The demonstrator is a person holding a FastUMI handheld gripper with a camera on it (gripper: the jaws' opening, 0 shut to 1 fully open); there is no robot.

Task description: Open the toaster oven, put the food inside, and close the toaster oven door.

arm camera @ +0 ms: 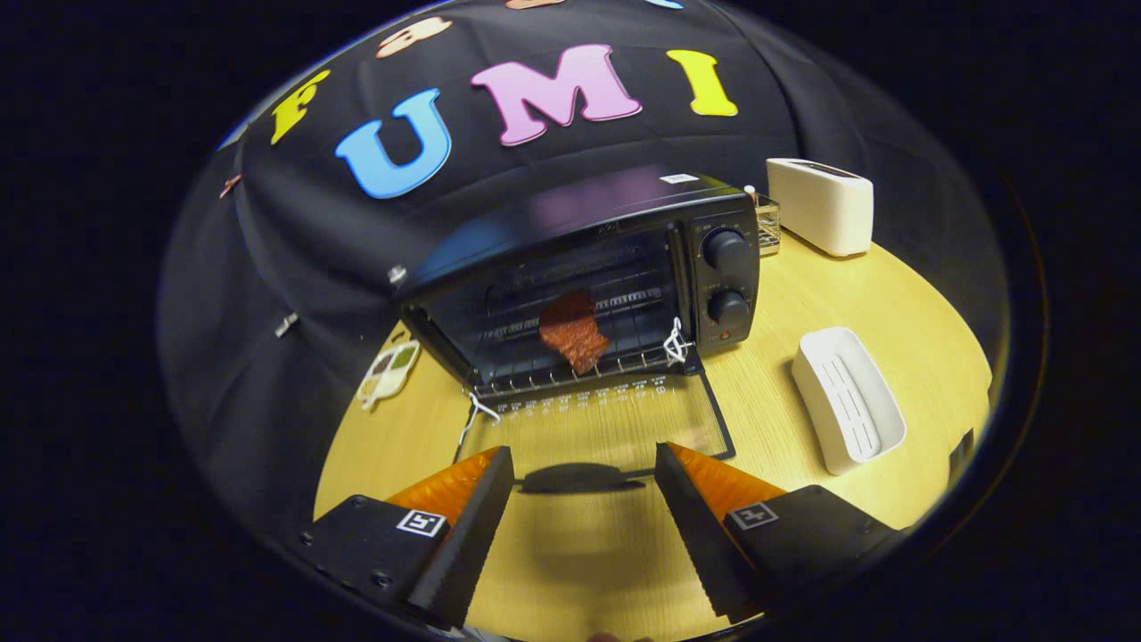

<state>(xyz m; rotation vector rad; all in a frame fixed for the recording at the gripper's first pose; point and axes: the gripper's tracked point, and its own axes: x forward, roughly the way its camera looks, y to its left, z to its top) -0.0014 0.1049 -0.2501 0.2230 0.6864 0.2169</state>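
- The toaster oven (615, 267) stood near the counter's (891, 321) back edge, its glass door (597, 423) folded flat toward the fingers.
- The food (573, 332), a reddish-brown slab, lay on the wire rack (570, 374) inside.
- The gripper (584, 468) had its fingers spread apart, holding nothing.
- The door's handle (581, 480) lay crosswise between the fingertips, its long axis spanning the gap; closing looked like the remaining step, calling for an upward swing.
- Whether the fingers touched the handle was unclear.
- A white toaster (820, 205) and a white tray (847, 410) sat at the counter's right side.
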